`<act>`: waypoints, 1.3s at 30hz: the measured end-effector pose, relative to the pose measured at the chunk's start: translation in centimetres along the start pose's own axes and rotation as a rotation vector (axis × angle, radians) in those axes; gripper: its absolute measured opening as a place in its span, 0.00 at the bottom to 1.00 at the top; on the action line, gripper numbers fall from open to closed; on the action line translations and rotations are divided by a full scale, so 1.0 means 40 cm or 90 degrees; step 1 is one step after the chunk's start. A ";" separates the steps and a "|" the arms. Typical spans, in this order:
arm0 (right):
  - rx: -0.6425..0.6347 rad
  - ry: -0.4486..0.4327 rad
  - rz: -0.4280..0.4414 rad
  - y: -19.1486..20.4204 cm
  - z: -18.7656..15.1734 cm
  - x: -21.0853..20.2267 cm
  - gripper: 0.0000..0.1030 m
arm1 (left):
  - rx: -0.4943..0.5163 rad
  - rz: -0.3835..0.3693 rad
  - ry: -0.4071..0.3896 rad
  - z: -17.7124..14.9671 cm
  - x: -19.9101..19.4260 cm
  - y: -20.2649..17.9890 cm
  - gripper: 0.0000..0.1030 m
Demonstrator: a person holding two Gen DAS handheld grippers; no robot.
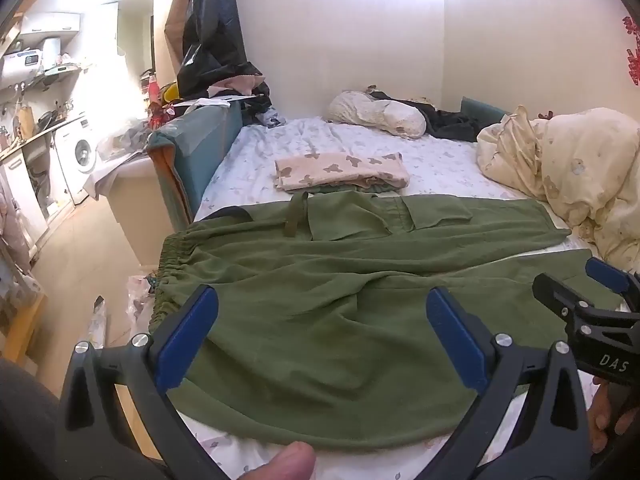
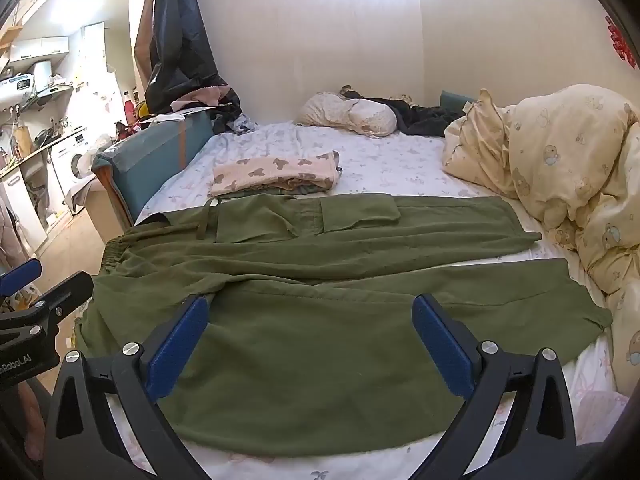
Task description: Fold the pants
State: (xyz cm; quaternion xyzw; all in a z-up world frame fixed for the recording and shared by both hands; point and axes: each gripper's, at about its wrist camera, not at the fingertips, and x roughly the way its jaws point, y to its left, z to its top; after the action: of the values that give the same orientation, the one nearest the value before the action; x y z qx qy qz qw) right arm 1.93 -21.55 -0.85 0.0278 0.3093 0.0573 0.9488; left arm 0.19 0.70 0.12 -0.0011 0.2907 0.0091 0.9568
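Note:
Green cargo pants [image 1: 320, 312] lie spread flat across the bed, elastic waistband at the left, two legs running right; they also show in the right wrist view [image 2: 320, 320]. My left gripper [image 1: 320, 316] is open and empty, hovering over the seat area near the waistband. My right gripper [image 2: 310, 320] is open and empty, hovering over the near leg. The right gripper also shows at the right edge of the left wrist view [image 1: 580, 284], and the left gripper at the left edge of the right wrist view [image 2: 40, 280].
A folded beige bear-print garment [image 1: 340, 170] lies on the bed behind the pants. A cream duvet [image 2: 560, 176] is bunched at the right. A pillow [image 1: 376, 112] and dark clothes lie by the far wall. A teal bed end [image 1: 192, 148] stands left.

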 end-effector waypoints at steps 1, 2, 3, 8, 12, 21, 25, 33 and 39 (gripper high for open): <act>0.000 -0.001 0.000 0.001 -0.002 0.003 1.00 | 0.000 0.001 0.000 0.001 0.000 -0.001 0.99; -0.001 -0.001 -0.001 0.002 -0.003 0.006 1.00 | 0.000 0.000 0.000 0.002 -0.001 -0.001 0.99; 0.000 -0.002 0.001 -0.004 0.009 -0.010 1.00 | 0.000 0.000 -0.001 0.003 -0.002 -0.001 0.99; 0.001 -0.002 0.001 -0.003 0.008 -0.012 1.00 | -0.001 0.002 -0.002 0.011 -0.006 0.001 0.99; 0.001 -0.003 0.000 -0.002 0.008 -0.013 1.00 | -0.001 0.003 -0.002 0.003 0.002 0.003 0.99; 0.001 -0.003 0.002 -0.002 0.007 -0.015 1.00 | -0.001 0.003 -0.003 0.002 0.002 0.007 0.99; 0.003 -0.005 0.003 -0.003 0.009 -0.017 1.00 | -0.002 0.002 -0.002 0.004 0.004 0.013 0.99; 0.003 -0.003 0.003 -0.003 0.006 -0.015 1.00 | -0.003 0.002 -0.005 0.001 0.005 0.018 0.99; 0.002 -0.003 0.002 -0.005 0.004 -0.015 1.00 | -0.006 0.003 -0.005 0.000 0.011 0.031 0.99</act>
State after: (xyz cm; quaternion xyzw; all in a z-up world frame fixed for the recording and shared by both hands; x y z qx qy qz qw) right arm 1.58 -21.82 -0.38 0.0304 0.3072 0.0585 0.9494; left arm 0.54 1.94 -0.12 -0.0051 0.2870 0.0129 0.9578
